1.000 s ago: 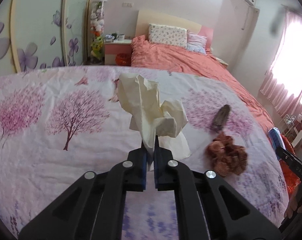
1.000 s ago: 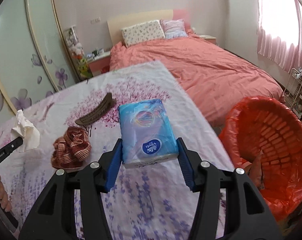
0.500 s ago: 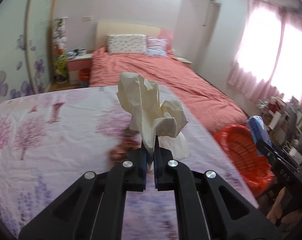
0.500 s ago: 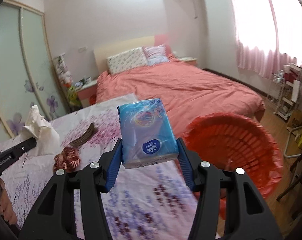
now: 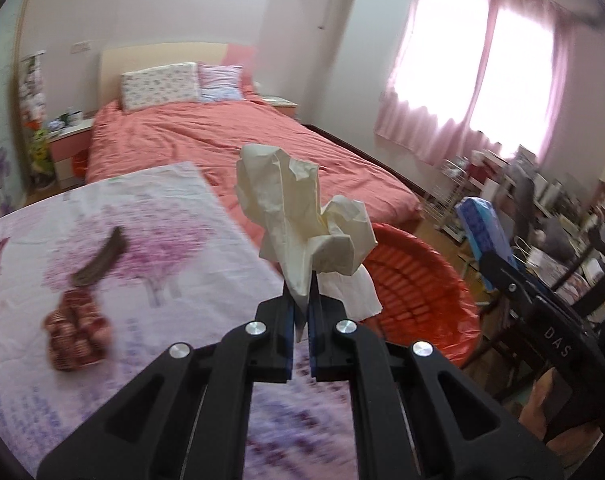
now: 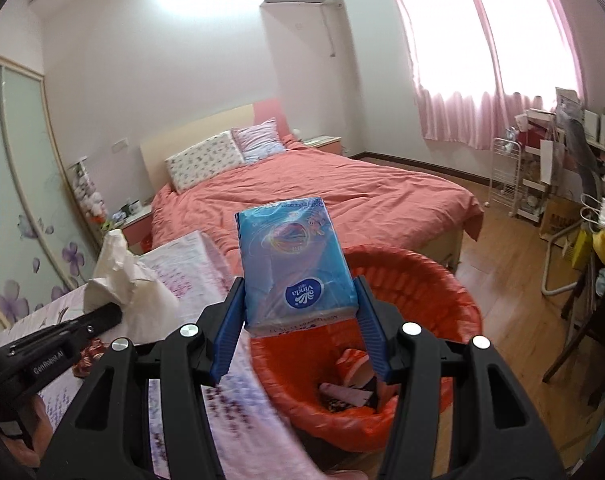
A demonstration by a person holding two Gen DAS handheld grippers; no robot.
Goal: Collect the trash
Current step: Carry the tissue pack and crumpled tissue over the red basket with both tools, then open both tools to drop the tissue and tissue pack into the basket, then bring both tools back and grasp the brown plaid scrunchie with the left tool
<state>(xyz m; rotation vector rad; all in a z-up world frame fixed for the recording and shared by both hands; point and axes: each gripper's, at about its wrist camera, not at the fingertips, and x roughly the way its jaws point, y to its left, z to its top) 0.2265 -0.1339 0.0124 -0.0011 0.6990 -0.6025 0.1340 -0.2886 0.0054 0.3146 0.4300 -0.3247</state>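
- Between the blue pads of the left tongs (image 5: 300, 312): crumpled cream tissue (image 5: 302, 220), pinched at its lower end, pads pressed together on it, the rest standing up above the fingers.
- Just right of and beyond that tissue in the left wrist view: red basket (image 5: 422, 280) lined with a red bag, on the floor beside the table (image 5: 162, 240).
- Across the right tongs (image 6: 302, 312): blue tissue pack (image 6: 294, 264), gripped on its two long sides by the blue pads, white-and-blue round logo facing the camera, held over the near rim of the basket.
- Down in the basket, seen from the right wrist: a few scraps of litter (image 6: 350, 376) on the bottom, too small to tell apart.
- On the table, under a cloth printed with pink trees: dark curved strip (image 5: 102, 256), and nearer the camera a reddish-brown bundle (image 5: 76, 332), blurred, the two almost touching.
- At the left edge of the right wrist view: left tongs with the cream tissue, over the table's edge.
- At the right edge of the left wrist view: right tongs with the blue pack, a bit of a hand (image 5: 550, 404) below them.
- Behind all this: bed (image 6: 342, 200) with a coral cover and two pillows, pink curtains (image 6: 482, 80) over a bright window, cluttered shelves (image 6: 562, 168) on the right.
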